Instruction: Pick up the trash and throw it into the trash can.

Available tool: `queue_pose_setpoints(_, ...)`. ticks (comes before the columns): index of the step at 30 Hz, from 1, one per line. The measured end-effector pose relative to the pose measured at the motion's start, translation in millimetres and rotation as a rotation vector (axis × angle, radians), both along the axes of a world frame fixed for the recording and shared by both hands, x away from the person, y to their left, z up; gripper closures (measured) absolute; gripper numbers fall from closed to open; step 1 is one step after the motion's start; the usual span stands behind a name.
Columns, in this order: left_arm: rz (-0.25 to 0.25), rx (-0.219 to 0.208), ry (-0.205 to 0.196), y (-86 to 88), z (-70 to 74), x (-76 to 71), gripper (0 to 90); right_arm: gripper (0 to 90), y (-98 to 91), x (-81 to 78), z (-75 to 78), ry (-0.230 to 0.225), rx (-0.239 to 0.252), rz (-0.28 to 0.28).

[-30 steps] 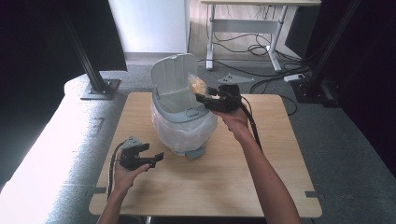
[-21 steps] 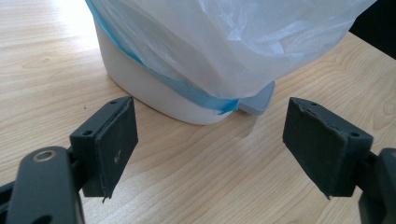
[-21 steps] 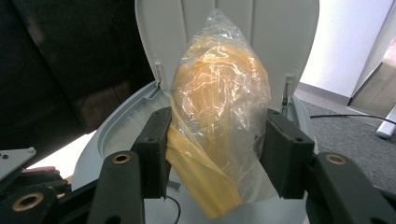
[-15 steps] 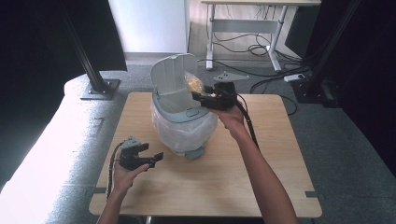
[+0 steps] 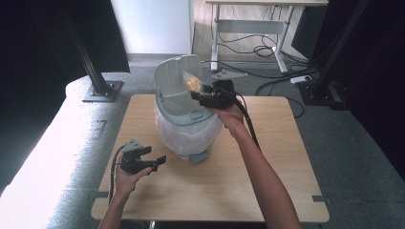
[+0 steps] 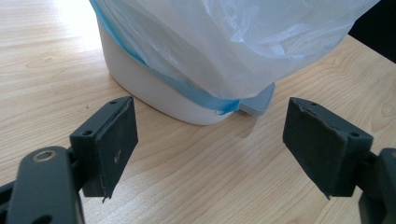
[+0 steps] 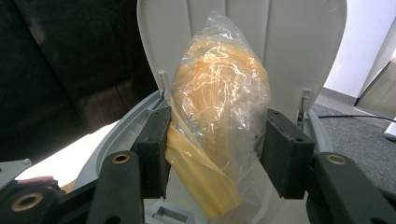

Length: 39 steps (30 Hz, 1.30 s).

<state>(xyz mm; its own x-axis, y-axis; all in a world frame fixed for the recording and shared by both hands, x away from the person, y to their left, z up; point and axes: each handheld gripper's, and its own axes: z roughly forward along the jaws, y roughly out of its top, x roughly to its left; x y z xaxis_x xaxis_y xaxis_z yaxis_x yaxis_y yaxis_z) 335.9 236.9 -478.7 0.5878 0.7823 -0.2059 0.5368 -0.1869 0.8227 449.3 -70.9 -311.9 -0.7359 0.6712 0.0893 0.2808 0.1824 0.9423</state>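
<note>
A small grey bin (image 5: 184, 119) lined with a white plastic bag stands mid-table, its lid (image 5: 175, 78) raised upright. My right gripper (image 5: 197, 93) hovers over the bin's opening, shut on a clear plastic packet of yellow stuff (image 5: 192, 82). In the right gripper view the packet (image 7: 218, 126) is squeezed between both pads in front of the lid (image 7: 299, 42). My left gripper (image 5: 160, 161) rests low at the left front of the bin, open and holding nothing. In the left gripper view the pads (image 6: 116, 144) stand wide apart, facing the bin's base (image 6: 163, 93).
The wooden table (image 5: 267, 191) has free surface to the right and in front of the bin. A black stand base (image 5: 101, 90) sits beyond the table's left rear corner. Cables and a desk frame (image 5: 248, 28) lie on the floor behind.
The right gripper with the packet has shifted slightly left, closer to the raised lid. The left gripper has stayed where it was.
</note>
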Motion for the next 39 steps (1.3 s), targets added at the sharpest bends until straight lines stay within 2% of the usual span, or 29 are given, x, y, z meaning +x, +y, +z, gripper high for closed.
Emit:
queue_pose_setpoints(11,0.014,-0.006,0.001,5.0,-0.1,-1.4,17.8,47.3,11.5,11.0,-4.3,0.013,-0.015,0.01)
queue_pose_setpoints(23,0.017,-0.009,-0.001,6.9,-0.1,-1.2,17.8,46.1,19.6,16.3,-7.4,0.026,-0.025,0.018)
queue_pose_setpoints(24,0.017,-0.008,-0.001,7.0,0.0,-1.2,17.8,43.6,19.7,16.5,-7.2,0.026,-0.023,0.017)
queue_pose_setpoints(26,0.017,-0.009,-0.001,6.9,0.0,-1.4,17.8,24.9,21.0,17.2,-7.2,0.022,-0.037,-0.007)
queue_pose_setpoints(28,0.018,-0.008,-0.002,7.5,0.5,-1.8,17.8,17.5,20.9,19.0,-8.0,0.036,-0.056,-0.024)
queue_pose_setpoints(29,0.019,-0.009,-0.003,7.9,0.7,-1.8,17.8,14.0,19.7,19.4,-8.5,0.049,-0.052,-0.024)
queue_pose_setpoints(34,0.024,-0.012,-0.006,10.1,1.3,-1.8,17.8,13.5,11.6,13.2,-8.5,0.037,-0.053,-0.033)
queue_pose_setpoints(39,0.023,-0.011,-0.009,9.6,2.0,-2.3,17.8,15.7,-5.5,-0.3,-6.9,0.015,-0.045,-0.039)
